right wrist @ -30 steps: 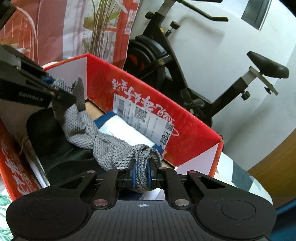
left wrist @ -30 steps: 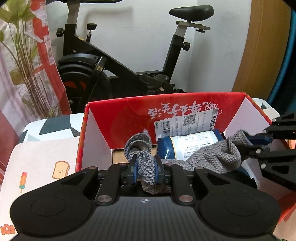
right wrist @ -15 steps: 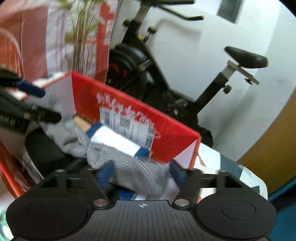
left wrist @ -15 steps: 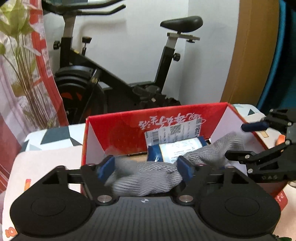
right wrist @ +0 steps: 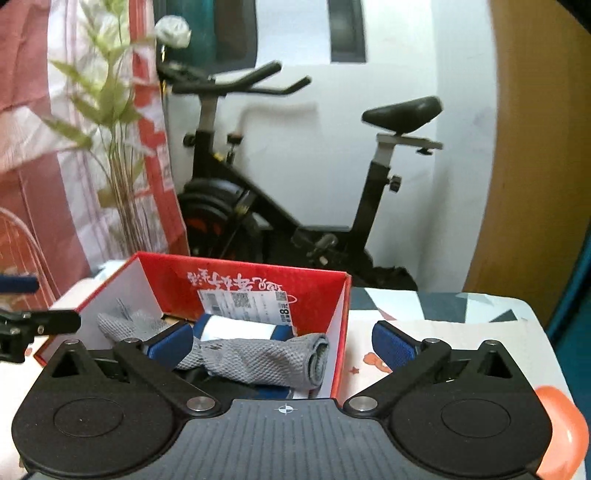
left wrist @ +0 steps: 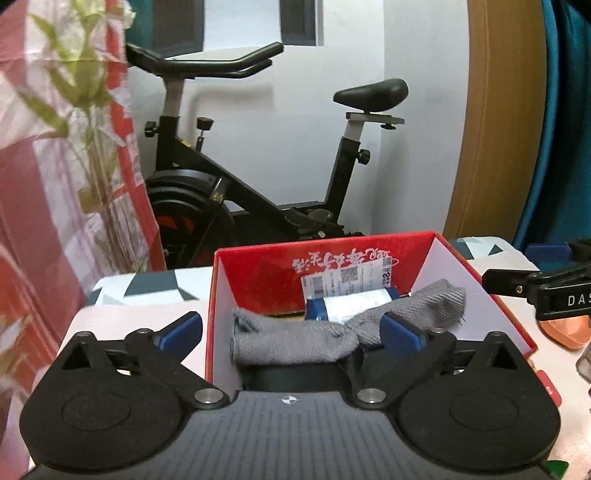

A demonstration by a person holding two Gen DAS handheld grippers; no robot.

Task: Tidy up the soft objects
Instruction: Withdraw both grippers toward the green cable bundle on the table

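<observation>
Black exercise bike (left wrist: 258, 177) against white wall (left wrist: 303, 155), centre frame. Red-and-white curtain (left wrist: 44, 221) and leafy plant (left wrist: 92, 122) at left. Curved wooden panel (left wrist: 495, 122) at right. Dark window panes (left wrist: 299, 22) along top.

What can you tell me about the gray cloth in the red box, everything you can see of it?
The gray cloth is a knitted, waffle-textured fabric, twisted into a loose rope. It lies slack across the inside of the red box, draped over a blue-and-white cylinder and something dark beneath. One end sticks up near the box's right wall; the other looks folded over. Neither gripper presses on it: the jaws of the left gripper and right gripper are opening.
</observation>
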